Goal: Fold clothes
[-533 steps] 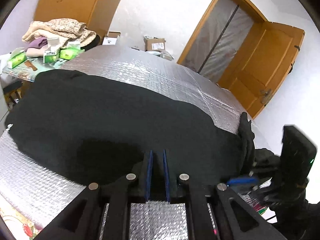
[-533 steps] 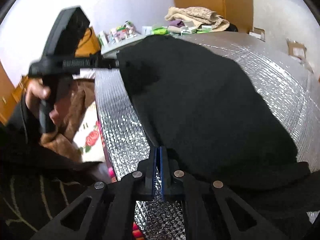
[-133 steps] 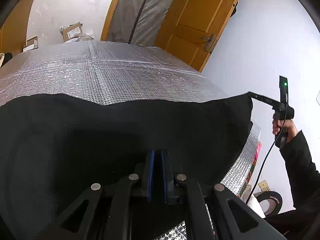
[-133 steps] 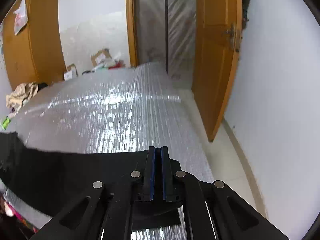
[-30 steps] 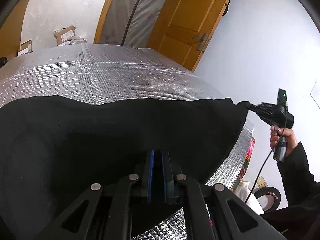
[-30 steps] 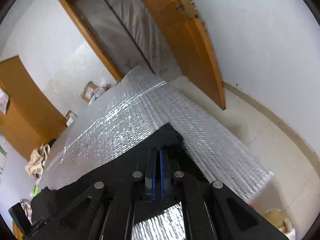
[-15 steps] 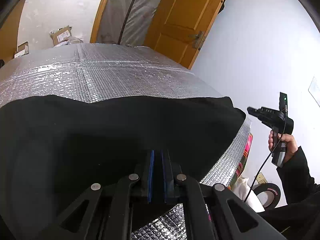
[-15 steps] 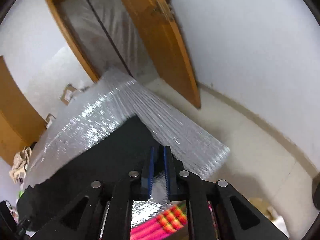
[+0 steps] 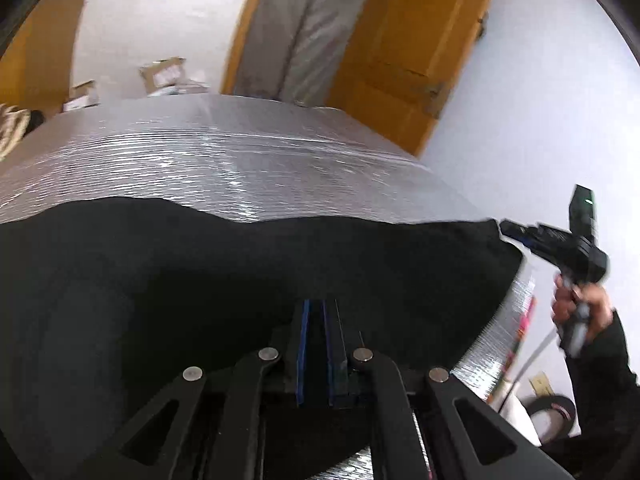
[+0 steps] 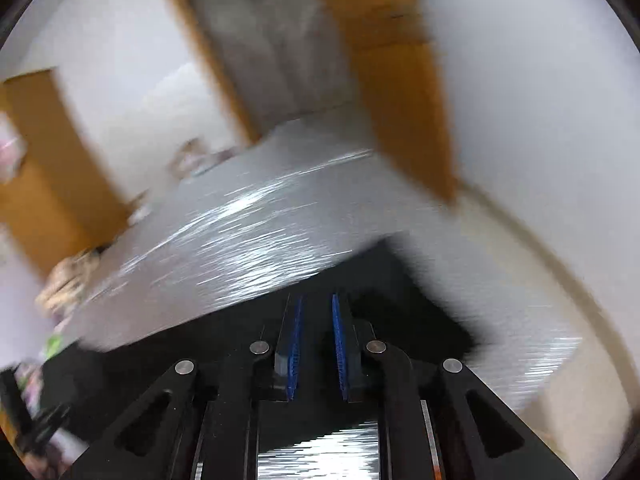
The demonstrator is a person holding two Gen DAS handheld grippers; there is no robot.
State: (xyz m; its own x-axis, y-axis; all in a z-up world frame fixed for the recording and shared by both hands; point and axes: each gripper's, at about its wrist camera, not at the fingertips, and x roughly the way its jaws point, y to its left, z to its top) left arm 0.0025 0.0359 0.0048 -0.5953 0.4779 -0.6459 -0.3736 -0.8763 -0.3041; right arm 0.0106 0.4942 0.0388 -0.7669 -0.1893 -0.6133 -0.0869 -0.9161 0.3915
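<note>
A black garment lies spread over the silver foil-covered table. My left gripper is shut on the garment's near edge; cloth sits between its blue pads. In the left wrist view my right gripper sits at the garment's far right corner, held by a hand. In the blurred right wrist view the right gripper has its blue pads a small gap apart over the garment's corner; nothing shows between them.
An orange wooden door and a plastic-covered doorway stand beyond the table. Cardboard boxes lie on the floor at the back. A roll of tape lies on the floor at the right. The table's right edge drops off near the right hand.
The right gripper let go of the garment's corner, its pads parting, then swung back to that corner. The left gripper stays shut on the near edge; its view tilted slightly.
</note>
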